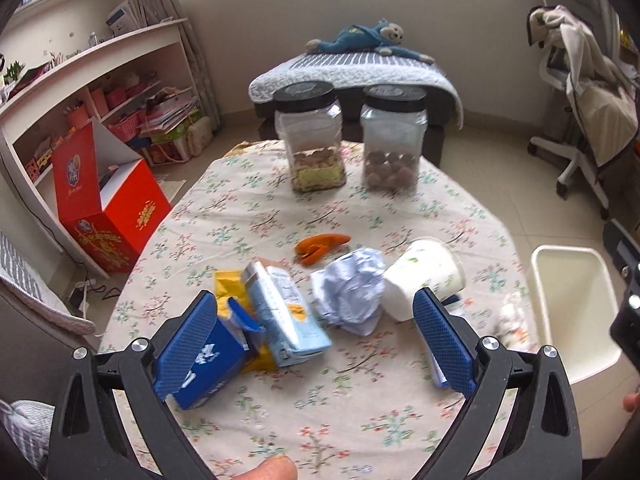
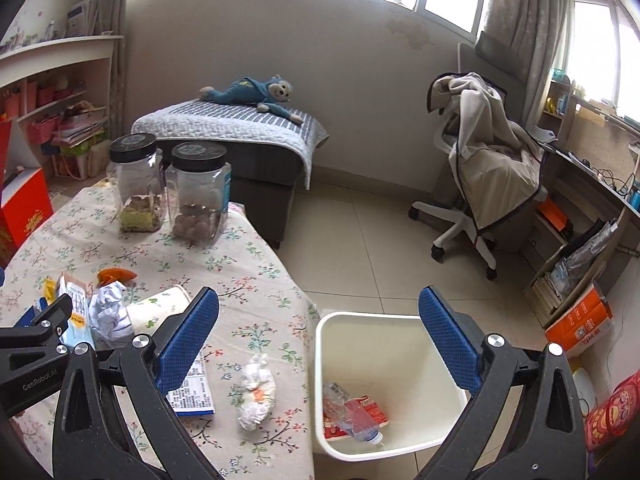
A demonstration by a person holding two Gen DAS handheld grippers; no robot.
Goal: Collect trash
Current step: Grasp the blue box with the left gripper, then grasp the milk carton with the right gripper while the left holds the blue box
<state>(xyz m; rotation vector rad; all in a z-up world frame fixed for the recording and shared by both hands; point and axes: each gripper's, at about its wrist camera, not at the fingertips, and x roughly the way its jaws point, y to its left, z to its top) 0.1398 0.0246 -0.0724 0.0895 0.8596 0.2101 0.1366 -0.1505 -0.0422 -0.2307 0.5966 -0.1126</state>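
Landmark: white bin (image 2: 394, 326), on the floor against the table edge; a plastic bottle (image 2: 352, 416) and a red wrapper (image 2: 370, 410) are already inside.

Left gripper (image 1: 316, 344): jaws spread wide, nothing held. Right gripper (image 2: 318, 344): jaws wide too, empty, framing the bin's near-table rim.

Trash left on the floral cloth (image 1: 344, 408), all on the table side of the bin:
- White crumpled wad (image 2: 257, 390), nearest the bin. Judged light and soft; to be pinched across the middle.
- Paper cup (image 1: 424, 278), on its side, farther in. Probably crushable; to be gripped lightly across the wall.
- Pale blue crumpled paper (image 1: 352, 296), touching the cup. Compressible, any grip should do.
- Milk carton (image 1: 286, 316), beyond the paper, lying flat. Stiffish; flat faces preferred.
- Blue box (image 1: 208, 368), farthest from the bin, half behind the left finger.
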